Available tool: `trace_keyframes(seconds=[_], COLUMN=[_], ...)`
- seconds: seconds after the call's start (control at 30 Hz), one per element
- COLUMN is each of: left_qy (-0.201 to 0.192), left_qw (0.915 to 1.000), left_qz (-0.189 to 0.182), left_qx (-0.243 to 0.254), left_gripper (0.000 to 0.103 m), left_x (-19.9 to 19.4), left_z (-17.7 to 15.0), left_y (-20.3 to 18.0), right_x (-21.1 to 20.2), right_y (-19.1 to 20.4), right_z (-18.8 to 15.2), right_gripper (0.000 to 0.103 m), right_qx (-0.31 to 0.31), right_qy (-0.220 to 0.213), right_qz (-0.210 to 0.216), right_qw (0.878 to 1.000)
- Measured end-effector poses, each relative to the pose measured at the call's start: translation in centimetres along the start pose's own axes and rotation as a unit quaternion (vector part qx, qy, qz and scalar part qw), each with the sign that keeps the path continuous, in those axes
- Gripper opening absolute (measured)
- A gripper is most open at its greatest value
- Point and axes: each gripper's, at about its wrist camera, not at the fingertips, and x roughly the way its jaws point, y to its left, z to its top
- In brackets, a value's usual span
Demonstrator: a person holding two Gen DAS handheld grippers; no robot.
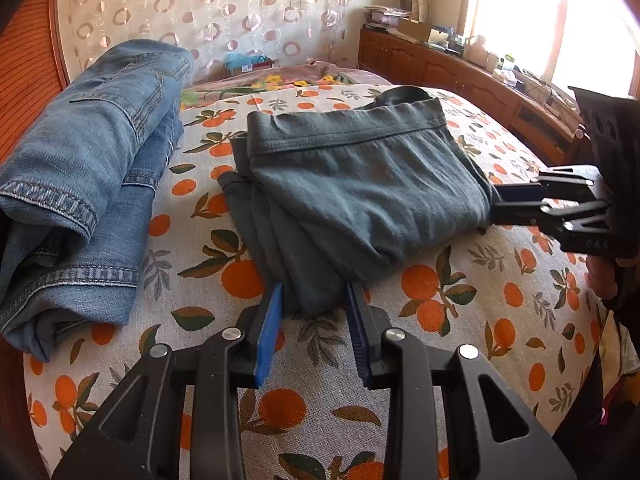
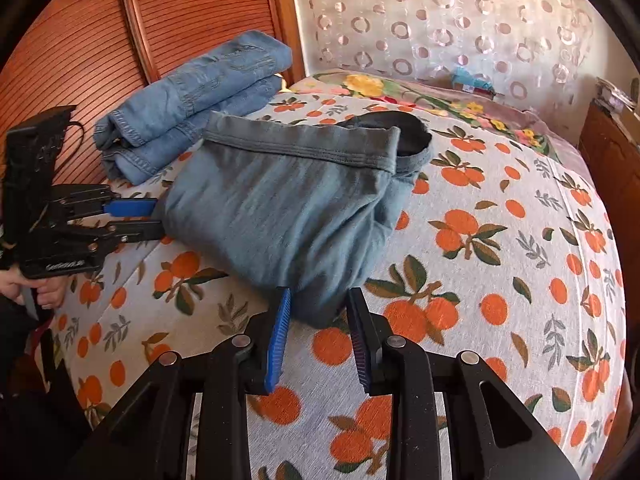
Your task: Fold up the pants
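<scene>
Grey-green pants (image 1: 352, 184) (image 2: 280, 208) lie folded into a thick packet on the orange-print bed sheet (image 1: 440, 320) (image 2: 500, 260), waistband on the far side. My left gripper (image 1: 316, 292) stands at the packet's near corner. That corner sits between its blue pads, which stand apart and do not visibly squeeze it. The right wrist view shows the left gripper (image 2: 154, 218) from the side, fingers parted at the cloth's edge. My right gripper (image 2: 319, 296) straddles another near corner the same way, jaws apart. In the left wrist view the right gripper (image 1: 494, 208) is at the packet's right edge.
Folded blue jeans (image 1: 92, 160) (image 2: 200, 100) lie beside the wooden headboard (image 1: 28, 60) (image 2: 80, 40). A floral blanket (image 1: 280, 82) lies at the far end of the bed. A wooden cabinet (image 1: 460, 68) with clutter runs under the bright window. A hand (image 2: 44, 288) holds the left gripper's handle.
</scene>
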Motion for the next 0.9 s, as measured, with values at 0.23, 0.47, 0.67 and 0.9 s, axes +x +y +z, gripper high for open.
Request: trace_keyframes(seconds=[0.23, 0.47, 0.67, 0.9], left_qy=[-0.007, -0.007, -0.009, -0.032], left_qw=[1.0, 1.0, 1.0, 0.9993], left_qz=[0.004, 0.005, -0.002, 0.012], left_qx=[-0.001, 0.0, -0.004, -0.014], left_gripper=[0.033, 0.033, 0.009, 0.007], left_x=[0.1, 0.1, 0.0, -1.8], left_z=[-0.1, -0.2, -0.2, -0.1], left_y=[0.0, -0.1, 0.3, 1.4], right_x=[0.3, 0.4, -0.8, -2.0], right_y=[0.7, 0.9, 0.3, -0.2], right_z=[-0.5, -0.5, -0.2, -0.3], right_gripper=[0.046, 0.028, 0.007, 0.006], right_qx=[-0.015, -0.024, -0.008, -0.01], right_qy=[0.006, -0.004, -0.019, -0.026], right_qz=[-0.021, -0.029, -0.012, -0.015], right_qw=[1.0, 0.999, 1.0, 1.0])
